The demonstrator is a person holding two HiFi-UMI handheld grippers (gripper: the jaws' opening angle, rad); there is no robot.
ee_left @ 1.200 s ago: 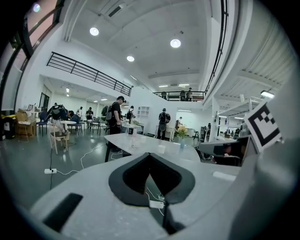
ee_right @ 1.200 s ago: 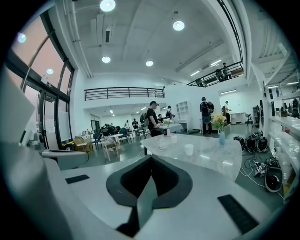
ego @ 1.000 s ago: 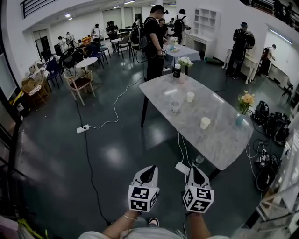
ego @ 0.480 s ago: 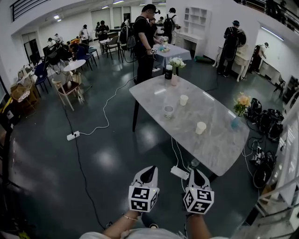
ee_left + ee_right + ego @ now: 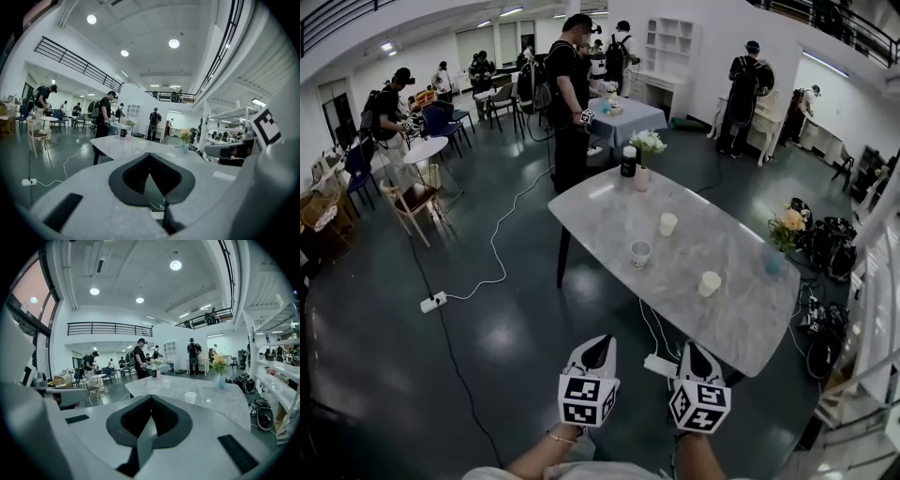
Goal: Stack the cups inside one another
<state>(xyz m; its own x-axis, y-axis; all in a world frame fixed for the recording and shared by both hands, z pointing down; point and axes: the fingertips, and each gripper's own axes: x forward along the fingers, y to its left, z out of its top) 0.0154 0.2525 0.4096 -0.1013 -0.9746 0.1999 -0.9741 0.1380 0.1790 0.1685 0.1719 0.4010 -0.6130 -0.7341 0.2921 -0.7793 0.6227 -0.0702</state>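
Note:
Three cups stand apart on the marble table: a white cup farthest, a grey-patterned cup nearer the table's left edge, and a white cup nearest me. In the right gripper view the nearest white cup shows beyond the jaws. My left gripper and right gripper are held side by side over the dark floor, short of the table's near end. Both point toward the table, with nothing in them. The left gripper and the right gripper each have their jaws together.
A blue vase of yellow flowers stands at the table's right edge. White flowers and a black bottle stand at its far end. A white power strip and cables lie on the floor. People stand beyond; bags lie right.
The head view has come closer to the table, which now sits nearer and further left in the picture. Both grippers keep their place in the view, jaws together.

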